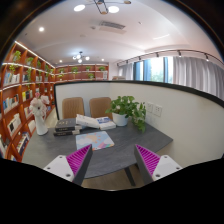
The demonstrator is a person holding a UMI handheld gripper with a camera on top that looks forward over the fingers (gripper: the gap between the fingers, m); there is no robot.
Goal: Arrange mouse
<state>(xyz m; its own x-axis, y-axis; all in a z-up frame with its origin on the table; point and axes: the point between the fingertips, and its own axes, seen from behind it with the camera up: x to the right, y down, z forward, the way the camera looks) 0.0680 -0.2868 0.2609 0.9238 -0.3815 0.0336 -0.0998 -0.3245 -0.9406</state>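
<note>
**Gripper held back from the table, no mouse yet in reach**

The gripper (114,160) hung with its two fingers spread wide and nothing between them, the magenta pads (79,159) facing each other across an empty gap. It sat back from the near edge of the grey table (112,152), raised above it and looking across the room rather than down at the work.

On the table, beyond the fingers, lay an open booklet or stack of papers (94,140), and further on a pile of books (66,127) with another open book (95,122) propped beside it. A potted plant (128,108) stood at the far side near the white partition, and a vase of flowers (39,110) stood at the other end by the bookshelves (20,95). Two tan chairs (86,106) were drawn up behind the table.

The mouse could not be made out anywhere on the table; a small dark shape near the pile of books might have been it, but that was too small to tell.

As a judgement, the task had barely begun: nothing was grasped, and the gripper was well apart from the things on the table. What remained was everything — finding the mouse, approaching, closing on it, and setting it in place.
</note>
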